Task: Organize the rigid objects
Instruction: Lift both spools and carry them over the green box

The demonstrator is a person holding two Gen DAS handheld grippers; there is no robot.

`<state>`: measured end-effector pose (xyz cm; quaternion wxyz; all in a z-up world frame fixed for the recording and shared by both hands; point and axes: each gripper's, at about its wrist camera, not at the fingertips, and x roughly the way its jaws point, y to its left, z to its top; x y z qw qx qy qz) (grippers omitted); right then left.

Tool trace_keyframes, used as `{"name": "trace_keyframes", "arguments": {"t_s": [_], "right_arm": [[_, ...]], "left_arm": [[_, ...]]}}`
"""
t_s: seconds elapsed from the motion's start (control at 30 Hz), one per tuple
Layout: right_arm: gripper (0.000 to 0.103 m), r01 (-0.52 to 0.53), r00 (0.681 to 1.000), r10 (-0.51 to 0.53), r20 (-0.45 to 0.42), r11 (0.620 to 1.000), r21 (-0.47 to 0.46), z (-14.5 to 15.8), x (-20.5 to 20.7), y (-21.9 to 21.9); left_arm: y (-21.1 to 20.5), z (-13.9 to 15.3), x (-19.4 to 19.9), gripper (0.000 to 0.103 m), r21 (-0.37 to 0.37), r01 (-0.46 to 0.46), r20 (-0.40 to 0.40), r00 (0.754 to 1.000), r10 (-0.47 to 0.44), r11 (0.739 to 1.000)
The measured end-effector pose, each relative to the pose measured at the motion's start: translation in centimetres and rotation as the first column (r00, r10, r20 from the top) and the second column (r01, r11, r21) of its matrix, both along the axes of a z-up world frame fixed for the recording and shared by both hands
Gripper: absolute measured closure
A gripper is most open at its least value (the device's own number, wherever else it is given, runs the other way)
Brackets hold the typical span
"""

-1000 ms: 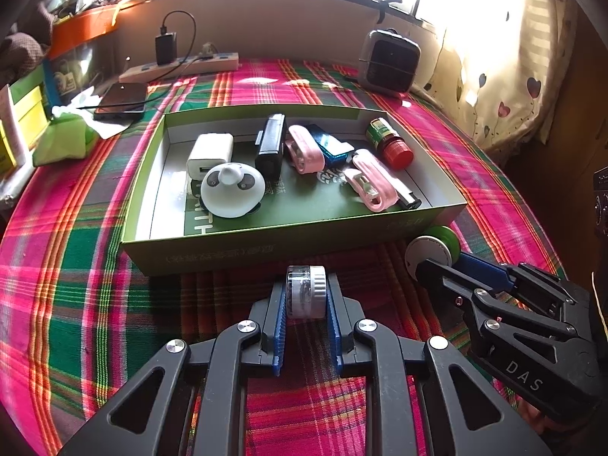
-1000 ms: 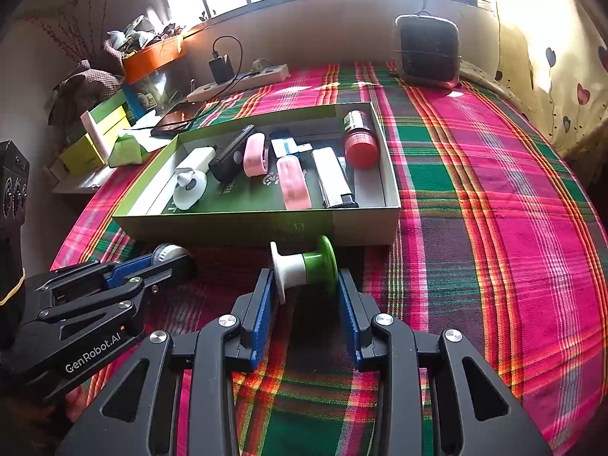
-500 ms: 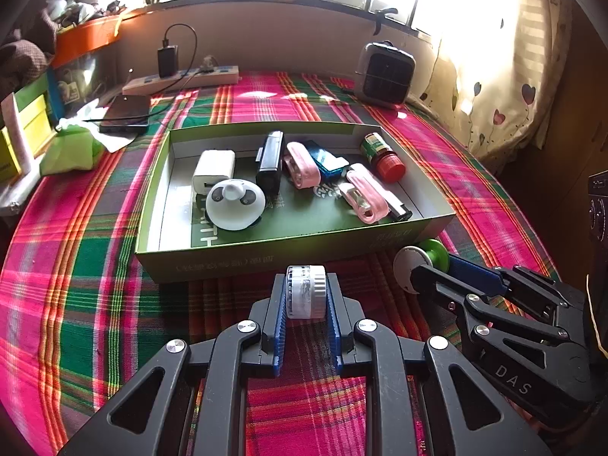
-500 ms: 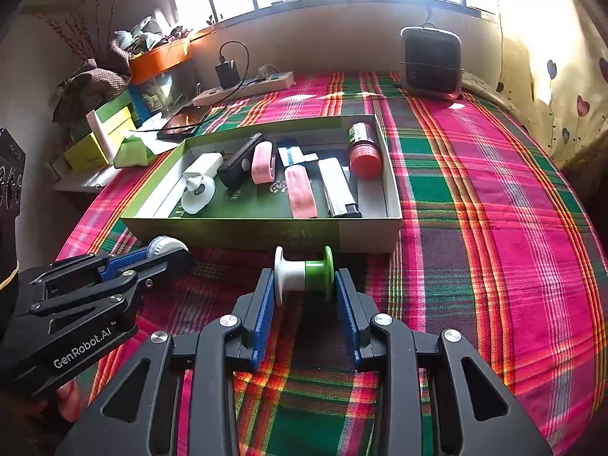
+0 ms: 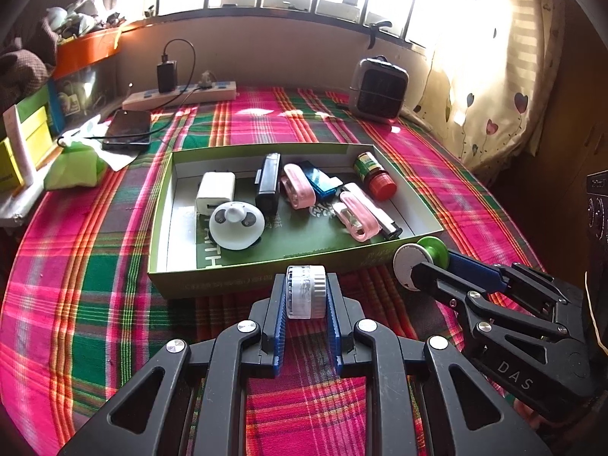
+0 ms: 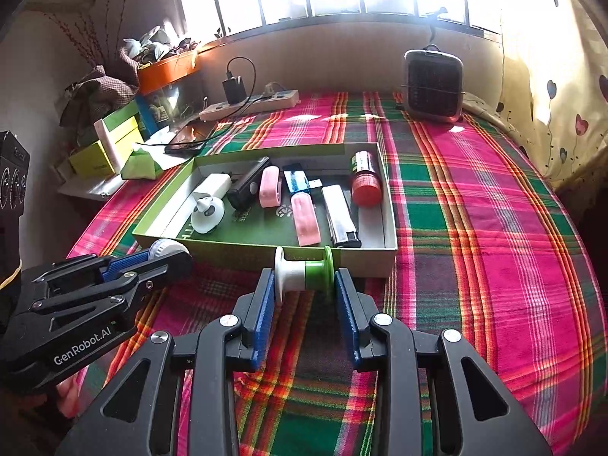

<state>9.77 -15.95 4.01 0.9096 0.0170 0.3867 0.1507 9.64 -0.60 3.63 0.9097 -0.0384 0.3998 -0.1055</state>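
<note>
My left gripper (image 5: 306, 296) is shut on a small clear-and-white round jar (image 5: 306, 290), held above the plaid cloth just before the near wall of the green box (image 5: 243, 283). My right gripper (image 6: 304, 285) is shut on a white-and-green spool (image 6: 303, 270), also raised in front of the box (image 6: 342, 262). In the left wrist view the spool (image 5: 420, 257) and right gripper (image 5: 429, 266) show at the box's near right corner. In the right wrist view the jar (image 6: 163, 247) and left gripper (image 6: 167, 256) show at its near left corner.
The box holds a white charger (image 5: 214, 192), a panda-faced disc (image 5: 236, 225), a black device (image 5: 268, 182), pink cases (image 5: 298, 186), a blue item (image 5: 321, 184), a lighter (image 6: 340, 216) and a red-capped bottle (image 5: 374, 176). A heater (image 5: 378, 89), power strip (image 5: 178, 97) and phone (image 5: 127, 129) lie behind.
Both grippers have risen and drawn back from the box with their objects still clamped; the box now looks smaller and farther.
</note>
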Motion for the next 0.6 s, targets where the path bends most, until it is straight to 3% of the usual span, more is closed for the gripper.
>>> {"name": "trace_keyframes", "arguments": {"t_s": [0.33, 0.6], "right_arm": [[0.07, -0.013, 0.999, 0.013, 0.046, 1.0, 0.001, 2.2, 2.6, -0.1], [0.07, -0.042, 0.999, 0.042, 0.032, 0.999, -0.018, 2.1, 6.1, 0.4]], "left_arm": [[0.2, 1.0, 1.6, 0.085, -0.017, 0.009, 0.015, 1.0, -0.009, 1.0], [-0.4, 1.2, 4.0, 0.085, -0.022, 0.021, 0.011, 1.0, -0.021, 1.0]]}}
